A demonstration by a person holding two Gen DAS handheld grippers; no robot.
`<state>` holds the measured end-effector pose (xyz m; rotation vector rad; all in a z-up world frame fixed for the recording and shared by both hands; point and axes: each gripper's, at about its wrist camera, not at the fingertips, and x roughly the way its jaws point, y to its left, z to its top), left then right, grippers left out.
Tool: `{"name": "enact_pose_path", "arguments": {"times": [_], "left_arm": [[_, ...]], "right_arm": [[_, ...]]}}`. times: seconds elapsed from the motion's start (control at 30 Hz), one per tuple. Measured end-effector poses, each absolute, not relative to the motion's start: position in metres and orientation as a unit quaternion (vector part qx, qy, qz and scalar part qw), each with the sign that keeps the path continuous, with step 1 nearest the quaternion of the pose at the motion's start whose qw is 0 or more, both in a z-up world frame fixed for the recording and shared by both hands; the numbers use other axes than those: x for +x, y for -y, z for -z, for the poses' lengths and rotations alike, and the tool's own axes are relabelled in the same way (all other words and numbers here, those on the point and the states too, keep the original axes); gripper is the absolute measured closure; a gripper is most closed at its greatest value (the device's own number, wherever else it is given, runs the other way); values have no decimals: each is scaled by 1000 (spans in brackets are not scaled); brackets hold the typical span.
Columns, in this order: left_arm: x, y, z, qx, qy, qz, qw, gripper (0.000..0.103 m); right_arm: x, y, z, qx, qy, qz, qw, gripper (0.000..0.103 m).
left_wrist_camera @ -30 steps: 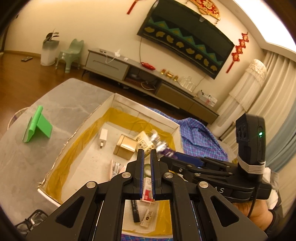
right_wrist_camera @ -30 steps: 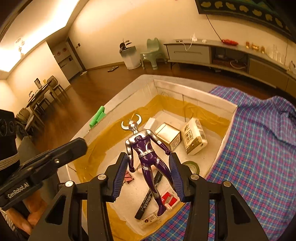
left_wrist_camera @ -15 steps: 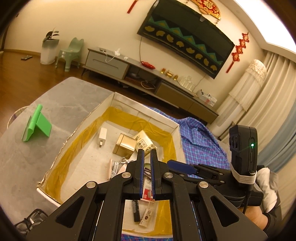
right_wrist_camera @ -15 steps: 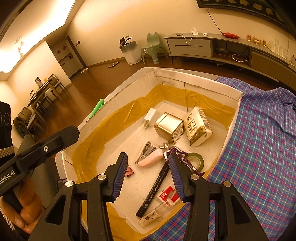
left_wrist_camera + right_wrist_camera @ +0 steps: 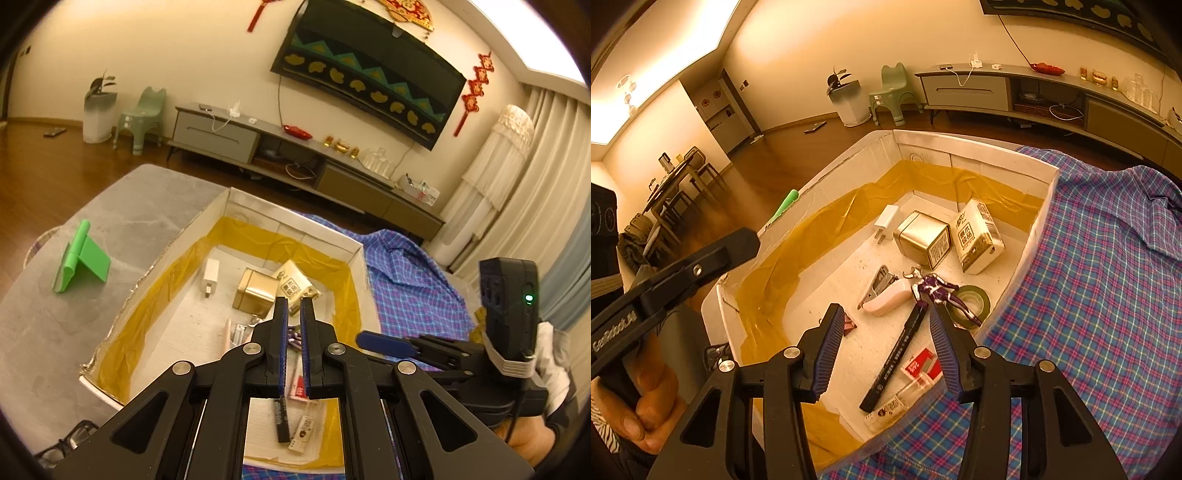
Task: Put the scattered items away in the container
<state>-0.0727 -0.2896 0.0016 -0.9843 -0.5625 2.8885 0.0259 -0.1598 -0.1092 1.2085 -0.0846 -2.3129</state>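
A white box (image 5: 979, 146) lined with yellow film (image 5: 827, 229) holds the items. A purple and silver figure (image 5: 936, 290) lies inside on a green tape roll (image 5: 975, 301), beside a pink stapler (image 5: 886, 295), a black marker (image 5: 897, 358), a gold tin (image 5: 923, 238), a carton (image 5: 979, 236) and a white charger (image 5: 886, 221). My right gripper (image 5: 886, 347) is open and empty above the box's near end. My left gripper (image 5: 293, 332) is nearly shut with nothing between its fingers, above the same box (image 5: 288, 218).
A green phone stand (image 5: 79, 258) stands on the grey table (image 5: 37, 332) left of the box. A blue plaid cloth (image 5: 1108, 295) covers the table right of the box. Glasses (image 5: 70, 439) lie near the table's front edge.
My right gripper has let go of the purple figure, which now lies in the box on the tape roll. The right gripper has pulled back and up. The left gripper has barely moved.
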Motion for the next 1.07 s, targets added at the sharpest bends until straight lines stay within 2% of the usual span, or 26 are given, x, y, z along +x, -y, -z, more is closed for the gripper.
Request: {"name": "enact_pose_path", "arguments": {"times": [0.13,0.27,0.5,0.6,0.67,0.8,0.87,1.07], "left_arm": [[-71,286,-4,-309,161,-937,3,98],[-68,281,-8,-297,133,-946,-22,87],[-68,278,-6,-299,126,-945,-26,77],[-69,276,-5,-304,126,-944,-27,70],[-68,276,-6,-305,126,-943,-33,60],[-68,280,-5,-302,154,-941,-6,56],[-65,279,-6,-289,155,-945,0,47],[-55,270,-13,-257,135,-957,-7,46]], "right_arm": [[36,157,105,440,26,857,265,51],[51,154,97,428,7,863,268,45],[82,145,86,400,-38,876,268,37],[93,136,85,395,-41,878,267,36],[100,129,86,394,-40,879,264,36],[108,115,90,396,-38,881,256,35],[111,107,94,399,-35,881,250,35],[117,89,107,412,-23,880,235,35]]}}
